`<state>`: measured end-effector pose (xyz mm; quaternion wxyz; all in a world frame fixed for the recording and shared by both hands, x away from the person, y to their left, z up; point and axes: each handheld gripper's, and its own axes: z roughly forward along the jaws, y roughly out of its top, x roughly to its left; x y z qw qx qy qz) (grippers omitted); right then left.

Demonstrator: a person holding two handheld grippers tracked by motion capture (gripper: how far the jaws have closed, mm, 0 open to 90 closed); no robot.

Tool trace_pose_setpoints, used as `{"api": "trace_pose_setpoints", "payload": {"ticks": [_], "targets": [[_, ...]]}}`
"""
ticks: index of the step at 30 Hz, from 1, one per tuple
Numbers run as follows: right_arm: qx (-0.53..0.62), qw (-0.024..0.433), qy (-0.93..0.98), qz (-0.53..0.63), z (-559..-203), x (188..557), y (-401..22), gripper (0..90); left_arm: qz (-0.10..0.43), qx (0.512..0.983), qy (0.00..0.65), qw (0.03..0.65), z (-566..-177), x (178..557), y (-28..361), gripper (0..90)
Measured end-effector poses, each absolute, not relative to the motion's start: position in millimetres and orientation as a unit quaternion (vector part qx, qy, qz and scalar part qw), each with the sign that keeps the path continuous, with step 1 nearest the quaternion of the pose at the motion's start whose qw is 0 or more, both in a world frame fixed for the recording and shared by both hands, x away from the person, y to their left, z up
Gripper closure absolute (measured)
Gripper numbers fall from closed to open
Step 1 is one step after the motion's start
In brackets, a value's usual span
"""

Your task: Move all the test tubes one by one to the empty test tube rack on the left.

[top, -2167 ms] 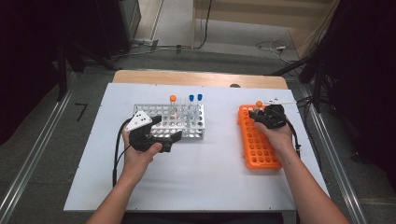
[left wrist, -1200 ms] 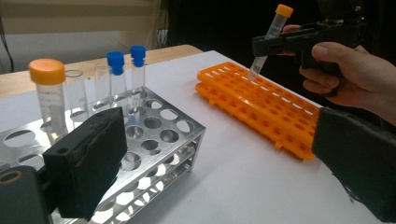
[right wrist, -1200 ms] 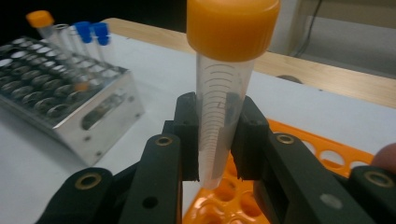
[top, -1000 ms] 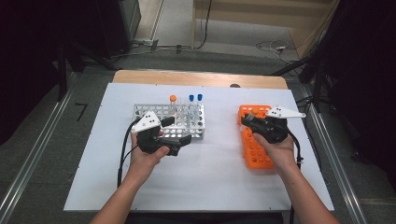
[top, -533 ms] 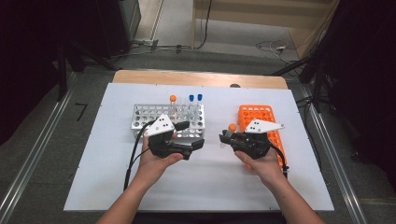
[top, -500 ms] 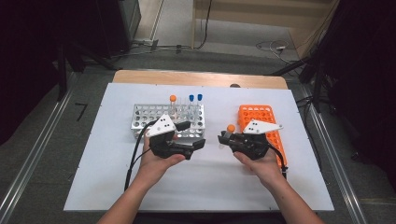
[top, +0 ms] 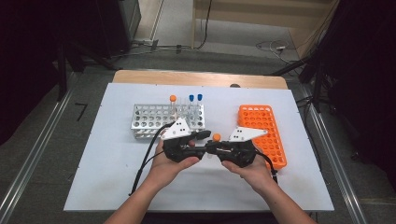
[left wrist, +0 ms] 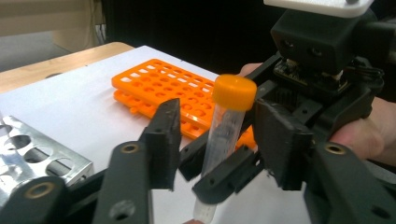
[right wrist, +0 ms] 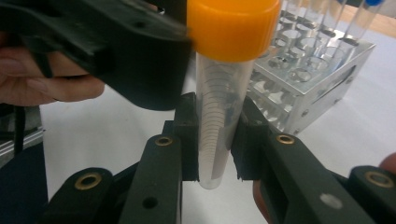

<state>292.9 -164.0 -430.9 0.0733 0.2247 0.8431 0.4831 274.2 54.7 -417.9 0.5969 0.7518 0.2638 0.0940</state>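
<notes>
A clear tube with an orange cap stands upright above the white table, between my two hands. My right gripper is shut on the tube low on its body. My left gripper faces it from the other side. Its jaws have just been closing and now stand on either side of the tube near the cap, with a gap still showing on one side. In the high view the left gripper and right gripper meet tip to tip in front of the racks.
A metal rack stands behind the left hand, holding an orange-capped tube and two blue-capped tubes. An orange rack lies to the right, behind the right hand. The white table ends near the person.
The right gripper brought the orange-capped tube leftward from the orange rack. The left gripper moved right to meet it, and its jaws narrowed around the tube.
</notes>
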Motion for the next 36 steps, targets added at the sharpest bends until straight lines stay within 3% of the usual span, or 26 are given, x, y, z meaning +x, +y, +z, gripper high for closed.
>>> {"api": "trace_pose_setpoints", "payload": {"ticks": [8,22,32,36], "targets": [[0.214,0.065,0.849,0.479,-430.9,288.9,-158.6,72.1,0.082,0.764,0.249,0.590,-418.5,273.8,48.5,69.6],[0.212,0.065,0.847,0.484,-429.7,288.3,-161.3,70.8,0.087,0.762,0.241,0.595,-417.4,273.4,50.5,71.0],[0.205,0.046,0.837,0.504,-428.2,292.3,-177.0,44.1,0.105,0.748,0.257,0.602,-411.4,274.7,69.2,71.1],[0.215,0.052,0.838,0.498,-426.4,293.1,-187.0,22.6,0.112,0.744,0.270,0.601,-411.4,276.8,77.5,71.1]]}}
